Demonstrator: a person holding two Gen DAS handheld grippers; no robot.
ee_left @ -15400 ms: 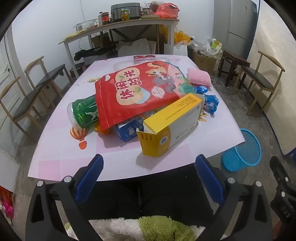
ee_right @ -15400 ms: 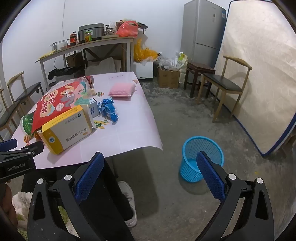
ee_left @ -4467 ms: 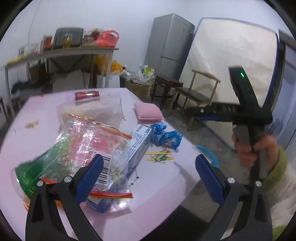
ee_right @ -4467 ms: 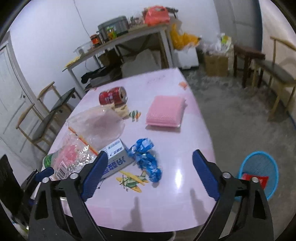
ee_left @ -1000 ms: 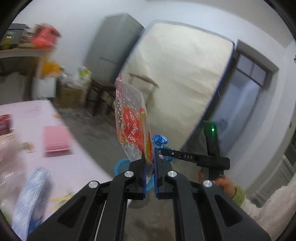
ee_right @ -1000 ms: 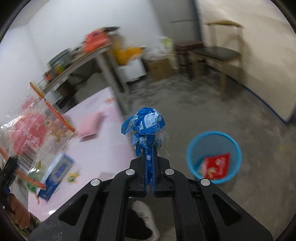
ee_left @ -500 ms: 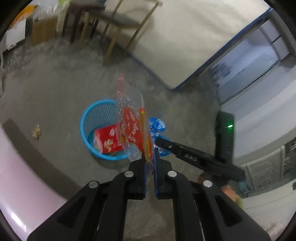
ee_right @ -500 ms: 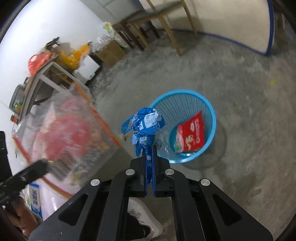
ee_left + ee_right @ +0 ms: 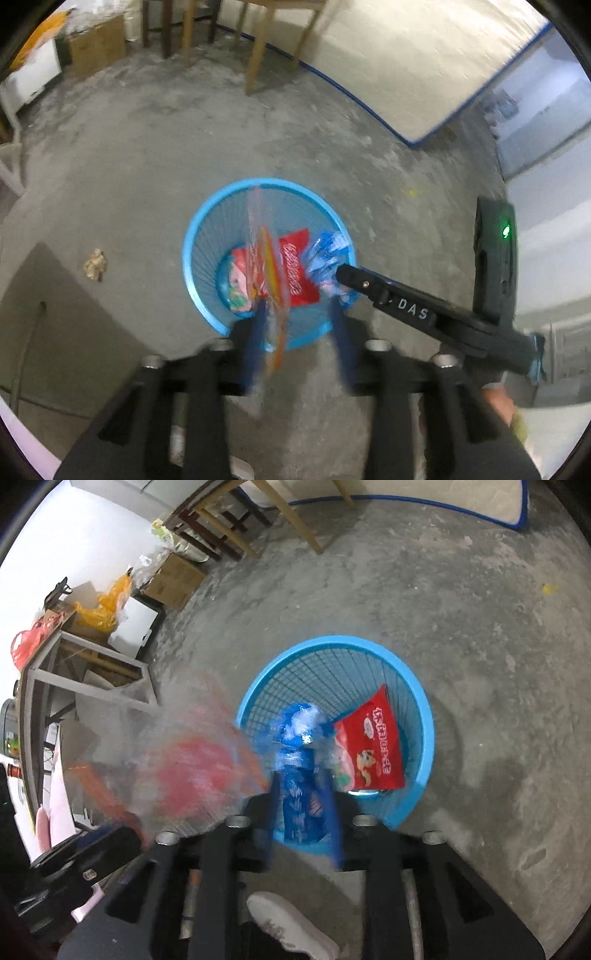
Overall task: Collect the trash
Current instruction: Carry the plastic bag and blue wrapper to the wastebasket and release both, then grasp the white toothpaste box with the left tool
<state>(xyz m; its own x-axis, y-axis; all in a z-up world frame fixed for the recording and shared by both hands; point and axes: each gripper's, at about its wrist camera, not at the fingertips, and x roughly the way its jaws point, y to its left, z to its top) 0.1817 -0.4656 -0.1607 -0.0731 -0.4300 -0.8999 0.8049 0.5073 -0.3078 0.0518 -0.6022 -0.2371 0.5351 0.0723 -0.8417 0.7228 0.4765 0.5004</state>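
A blue mesh bin [image 9: 195,236] [image 9: 417,709] stands on the concrete floor with a red snack bag [image 9: 297,273] [image 9: 373,753] inside. My left gripper [image 9: 297,306] is above the bin with its jaws parted; the clear and red plastic bag [image 9: 267,266] [image 9: 192,771] sits blurred between them, by the left finger. My right gripper [image 9: 303,779] [image 9: 341,273] is over the bin's near rim with its jaws parted; the blue wrapper [image 9: 299,746] [image 9: 327,251] hangs blurred between them.
A small scrap [image 9: 95,264] lies on the floor left of the bin. Wooden chair legs [image 9: 255,62], a cardboard box [image 9: 173,579] and a mattress [image 9: 406,66] stand around. A metal table frame [image 9: 85,664] and my shoe [image 9: 291,923] are near.
Both grippers moved closer over the bin and their jaws opened from shut. The plastic bag and the blue wrapper are now blurred between the parted fingers.
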